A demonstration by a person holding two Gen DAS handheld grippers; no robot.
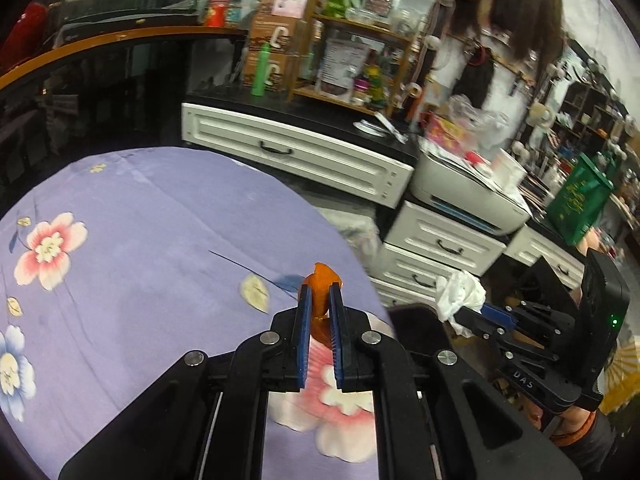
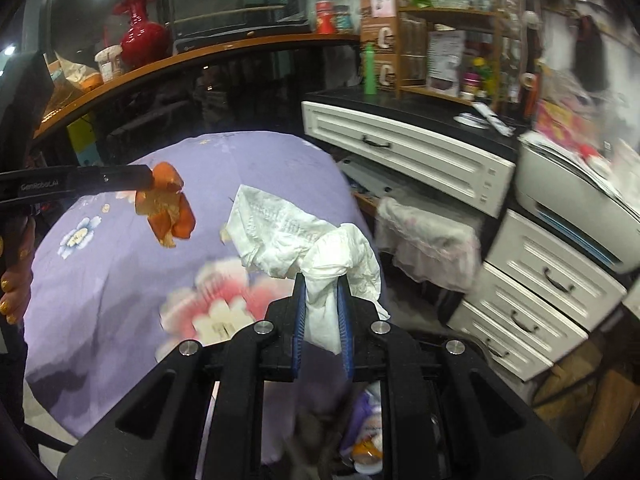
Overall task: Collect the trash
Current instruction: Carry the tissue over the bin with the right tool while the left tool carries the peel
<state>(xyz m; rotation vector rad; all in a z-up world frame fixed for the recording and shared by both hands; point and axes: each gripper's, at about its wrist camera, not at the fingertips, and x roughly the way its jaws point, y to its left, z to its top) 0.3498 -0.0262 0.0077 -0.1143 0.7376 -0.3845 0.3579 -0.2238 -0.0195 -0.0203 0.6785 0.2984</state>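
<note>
1. Left black two-finger gripper with blue pads (image 1: 320, 296) is clamped narrowly on a piece of orange fruit peel (image 1: 320, 286); the peel sticks out past the fingertips and hangs above the round table covered in a lilac cloth with pink and blue flowers (image 1: 120, 240).
2. From the right wrist view the same left gripper (image 2: 148, 178) reaches in from the left edge, with the curled orange peel (image 2: 166, 204) dangling from its tip, above the far left part of the lilac table (image 2: 100, 280).
3. Right black two-finger gripper with blue pads (image 2: 322, 288) is closed on a crumpled white paper tissue (image 2: 316, 248), the pads pinching its bunched middle. One loose flap spreads out to the left over the table, and another end hangs down between the fingers.
4. In the left wrist view the right gripper (image 1: 464, 312) sits just off the right edge of the table, the white tissue (image 1: 460, 292) bunched at its tip.
5. A hand with gold-painted nails (image 2: 16, 272) shows at the left edge, beside the table.
6. Beyond the table's far right side stands a white drawer unit with black handles (image 1: 296, 152), and a white printer (image 1: 468, 192) stands to the right of that.
7. Below the right gripper, off the table's near edge, some blurred items lie in a dark opening; I cannot tell what they are.
</note>
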